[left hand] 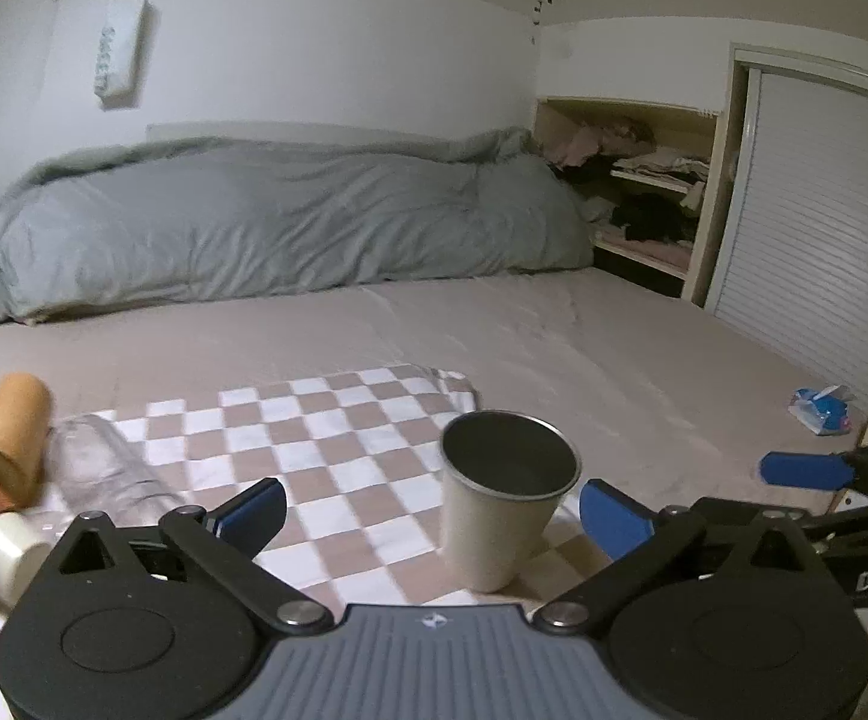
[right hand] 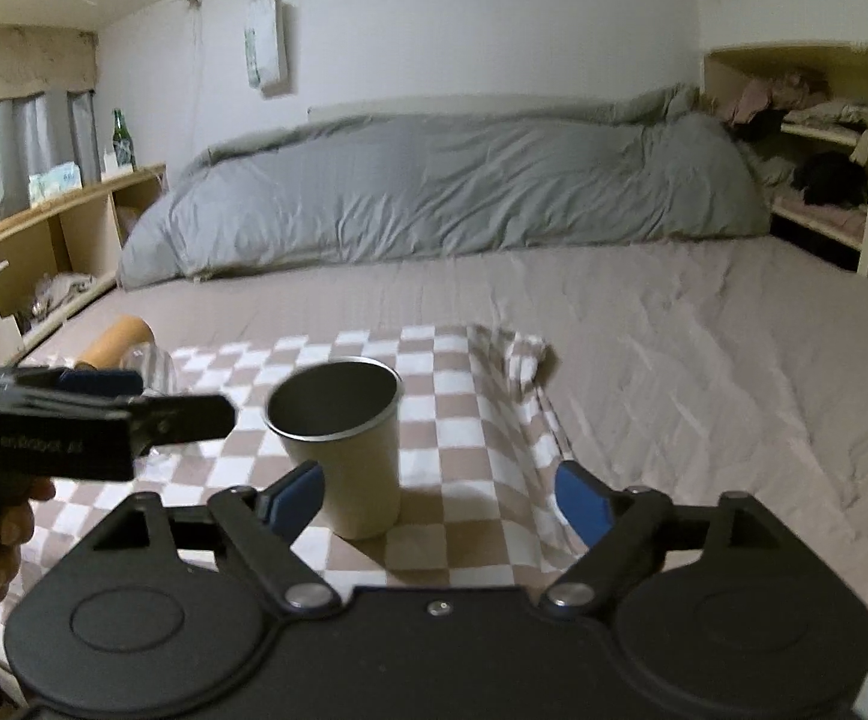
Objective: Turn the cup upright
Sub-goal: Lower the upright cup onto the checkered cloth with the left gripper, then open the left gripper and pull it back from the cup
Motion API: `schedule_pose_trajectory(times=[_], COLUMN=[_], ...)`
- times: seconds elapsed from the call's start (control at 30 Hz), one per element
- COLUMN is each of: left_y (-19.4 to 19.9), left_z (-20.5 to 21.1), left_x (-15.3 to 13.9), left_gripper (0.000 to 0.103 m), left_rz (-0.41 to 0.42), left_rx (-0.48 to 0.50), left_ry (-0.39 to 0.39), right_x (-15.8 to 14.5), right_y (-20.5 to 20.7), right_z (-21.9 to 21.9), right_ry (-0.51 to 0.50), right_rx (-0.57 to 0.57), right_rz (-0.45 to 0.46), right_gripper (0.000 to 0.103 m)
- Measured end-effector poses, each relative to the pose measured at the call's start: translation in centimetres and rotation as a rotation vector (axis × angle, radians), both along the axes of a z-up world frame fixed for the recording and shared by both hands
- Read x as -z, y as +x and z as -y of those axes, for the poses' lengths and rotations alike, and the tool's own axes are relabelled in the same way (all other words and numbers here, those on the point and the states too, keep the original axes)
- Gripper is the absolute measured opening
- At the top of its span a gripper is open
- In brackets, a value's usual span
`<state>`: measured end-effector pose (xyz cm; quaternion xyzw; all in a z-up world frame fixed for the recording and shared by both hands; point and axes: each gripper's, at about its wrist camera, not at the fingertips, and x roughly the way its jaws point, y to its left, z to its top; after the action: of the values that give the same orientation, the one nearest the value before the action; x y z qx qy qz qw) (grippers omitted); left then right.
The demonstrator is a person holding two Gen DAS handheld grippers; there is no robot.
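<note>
A cream metal cup with a dark inside stands upright on a checkered cloth on the bed. It also shows in the right wrist view. My left gripper is open, its blue pads either side of the cup without touching it. My right gripper is open too, its left pad close beside the cup's base. The right gripper's blue fingers show at the right edge of the left wrist view, and the left gripper shows at the left of the right wrist view.
A clear glass and a tan cylinder lie on the cloth's left side. A folded grey duvet fills the back of the bed. A blue wipes pack lies at the right. Shelves flank the bed.
</note>
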<state>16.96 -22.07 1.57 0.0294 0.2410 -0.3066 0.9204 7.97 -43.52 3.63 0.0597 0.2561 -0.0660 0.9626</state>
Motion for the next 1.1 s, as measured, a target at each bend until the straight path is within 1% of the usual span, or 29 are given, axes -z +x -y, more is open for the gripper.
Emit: schedule_pose_trajectory(times=[0.1, 0.2, 0.37, 0.53, 0.8, 1.1], left_y=[-1.2, -2.4, -4.1, -5.3, -7.2, -8.2], left_z=[-1.7, -3.2, -5.5, -7.7, -10.1, -11.9], left_x=[-0.4, -0.7, -1.2, -1.4, -0.7, 0.4], left_gripper=[0.103, 0.103, 0.103, 0.103, 0.103, 0.103], left_rz=[0.013, 0.026, 0.047, 0.052, 0.075, 0.057], left_rx=[-0.015, -0.026, -0.054, -0.077, -0.093, -0.113], left_ry=[0.006, 0.013, 0.023, 0.023, 0.052, 0.055], right_x=[-0.7, -1.1, -1.8, -2.1, -2.0, -1.0], right_y=[-1.3, -2.5, -4.2, -6.1, -8.4, -9.1], right_z=[-1.2, -2.5, -4.6, -6.0, -7.7, -9.7], right_ry=[-0.003, -0.017, -0.057, -0.06, -0.056, -0.071], right_rx=[-0.002, 0.004, 0.016, 0.038, 0.081, 0.079], right_rz=[0.022, 0.034, 0.063, 0.079, 0.089, 0.078], right_gripper=[0.089, 0.094, 0.1, 0.101, 0.103, 0.103])
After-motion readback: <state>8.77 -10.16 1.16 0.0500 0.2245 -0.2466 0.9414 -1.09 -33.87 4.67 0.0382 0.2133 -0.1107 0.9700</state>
